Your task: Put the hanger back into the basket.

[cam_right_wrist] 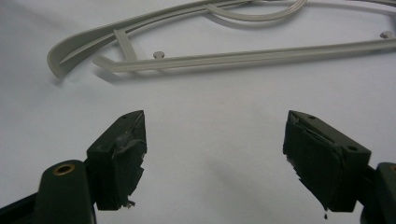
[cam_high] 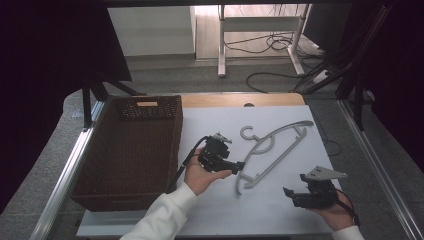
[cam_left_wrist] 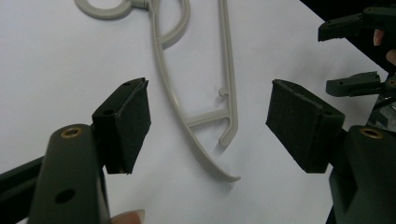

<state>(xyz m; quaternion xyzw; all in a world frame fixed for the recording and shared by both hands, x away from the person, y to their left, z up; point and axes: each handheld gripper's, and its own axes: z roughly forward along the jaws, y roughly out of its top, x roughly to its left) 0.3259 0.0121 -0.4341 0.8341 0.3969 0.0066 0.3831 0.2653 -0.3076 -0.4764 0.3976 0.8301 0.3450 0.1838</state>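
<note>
Hanger (cam_high: pixel 272 150): grey plastic clothes hanger lying flat on the white table top (cam_high: pixel 300 210), right of the wicker basket (cam_high: pixel 131 150).
Long axis: runs diagonally in the high view, hook and far shoulder toward the table's back, near tip toward the person.
Left gripper (cam_high: pixel 239 165): jaws spread apart, nothing between the pads; in the left gripper view the hanger's near tip (cam_left_wrist: pixel 219 170) lies on the table just ahead, in line with the gap.
Right gripper (cam_high: pixel 289 194): jaws also apart and empty, hanging over bare table, with the hanger's lower bar (cam_right_wrist: pixel 243 57) farther ahead.
Nearer hand: the left, almost touching the near end; the right sits apart to the side.
Look: thin, pale, curved shoulders with a straight bar, small pegs and a round hook (cam_left_wrist: pixel 105 7).
Judgement: the left looks set to close on the near tip.
</note>
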